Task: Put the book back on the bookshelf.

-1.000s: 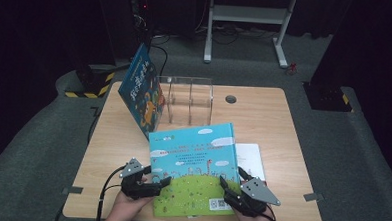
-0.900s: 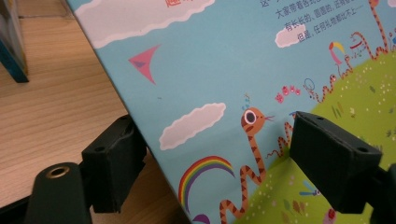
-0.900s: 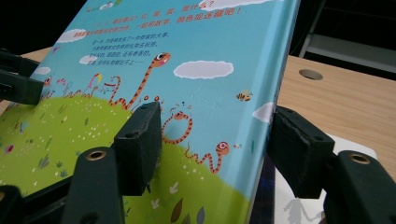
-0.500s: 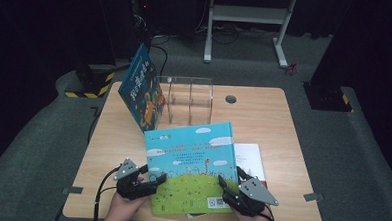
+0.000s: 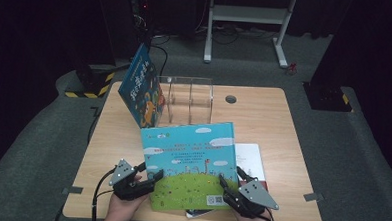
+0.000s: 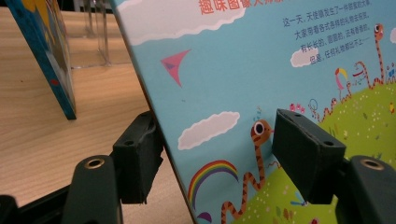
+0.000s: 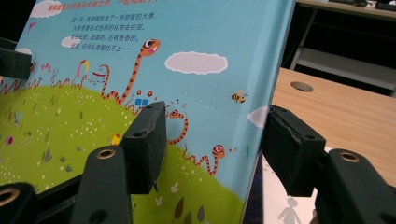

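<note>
Here, a large picture book (image 5: 189, 163) with a sky-blue and green cover is lifted at its far edge and tilted toward the person, its near edge low over the front of the desk (image 5: 264, 113). The left hand-held gripper (image 5: 148, 181) straddles the book's lower left edge; in the left gripper view one jaw lies behind the cover and the other in front of it, and the jaws have just been closing with the book (image 6: 261, 88) between them, though a gap shows at the front pad, so contact cannot be confirmed. The right hand-held gripper (image 5: 228, 189) straddles the lower right edge; in the right gripper view its jaws have likewise been closing around the book (image 7: 140, 70), one pad against the cover, the other just beside the spine. A white booklet (image 5: 249, 160) lies flat beneath the book's right side. Behind it stands a clear acrylic rack (image 5: 189, 97), with a second blue book (image 5: 145, 88) leaning at the rack's left end.
</note>
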Available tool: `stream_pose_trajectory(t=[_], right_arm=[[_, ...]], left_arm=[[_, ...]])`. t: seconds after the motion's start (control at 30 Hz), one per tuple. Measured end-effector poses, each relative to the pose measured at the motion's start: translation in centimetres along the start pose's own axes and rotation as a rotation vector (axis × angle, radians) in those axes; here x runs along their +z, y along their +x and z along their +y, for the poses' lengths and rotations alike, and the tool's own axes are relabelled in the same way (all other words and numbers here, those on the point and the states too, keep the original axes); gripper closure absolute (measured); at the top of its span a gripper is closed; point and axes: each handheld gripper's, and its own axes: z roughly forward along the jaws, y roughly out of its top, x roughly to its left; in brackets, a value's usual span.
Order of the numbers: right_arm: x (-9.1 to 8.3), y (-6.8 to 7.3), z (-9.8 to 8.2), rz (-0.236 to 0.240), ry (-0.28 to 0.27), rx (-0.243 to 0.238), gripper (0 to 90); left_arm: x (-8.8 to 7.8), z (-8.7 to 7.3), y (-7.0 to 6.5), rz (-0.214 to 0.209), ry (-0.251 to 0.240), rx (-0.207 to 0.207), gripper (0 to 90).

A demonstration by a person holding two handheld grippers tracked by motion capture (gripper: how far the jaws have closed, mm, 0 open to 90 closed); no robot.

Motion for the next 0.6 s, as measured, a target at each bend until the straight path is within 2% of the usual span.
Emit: stream_pose_trajectory(t=[0.3, 0.6], right_arm=[[-0.5, 0.2, 0.2, -0.014, -0.042, -0.008, 46.2], [-1.3, 0.5, 0.5, -0.046, -0.096, -0.016, 50.2]], left_arm=[[-0.7, 0.3, -0.3, 0.018, -0.058, 0.015, 38.9], [-1.6, 0.5, -0.8, 0.027, -0.121, 0.045, 45.3]])
